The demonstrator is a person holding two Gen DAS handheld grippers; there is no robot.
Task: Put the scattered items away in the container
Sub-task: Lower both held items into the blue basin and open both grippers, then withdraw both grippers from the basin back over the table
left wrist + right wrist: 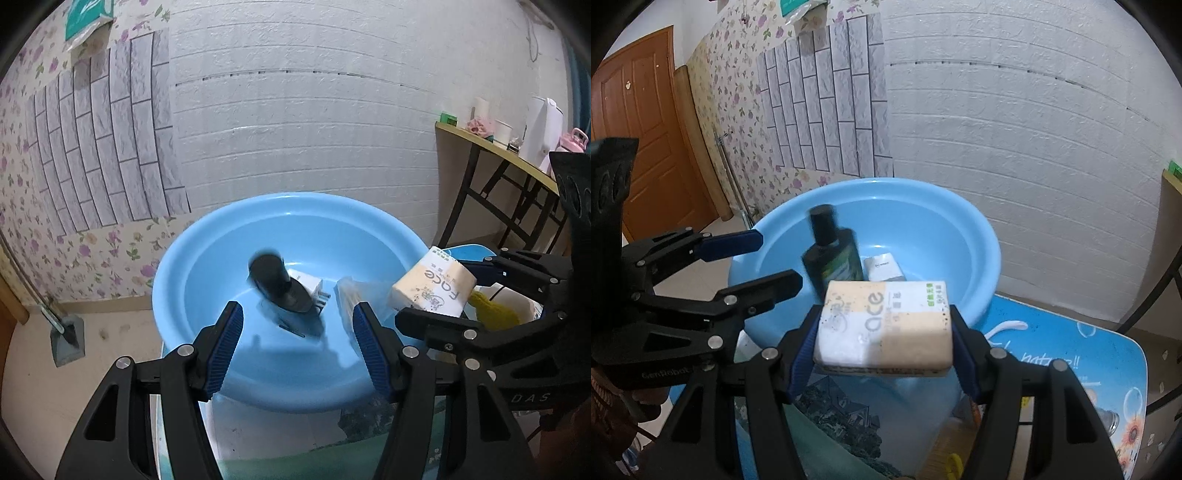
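- The basin (960, 229) is the container: a wide blue plastic bowl standing on the counter (1089, 354), ahead of and below both claws. It looks stiff and smooth-walled, so things dropped at the side will likely slide toward the middle.
- The tissue pack (886, 328) sits crosswise in the right claw (886, 343), whose pads press on its two short ends; the pack hangs just short of the basin's near rim. It looks light and soft, a plastic-wrapped block that gives under pressure, so the end-on hold suits it. The film may be slippery, and too hard a squeeze would only crush it.
- The bottle (833, 258) is dark with a black cap, blurred, apparently tumbling in the basin ahead of the left claw (297, 339). That claw stands half open with nothing between its pads. The bottle looks rigid and heavier than the pack; its flat body would be the place to grip, not the narrow cap.
- A clear bag (349, 306) of something pale lies in the basin just beyond the left claw's right pad; it looks limp and crinkly.
- The plug (314, 291) lies on the basin floor beside the bottle, small, hard and white, with prongs showing.
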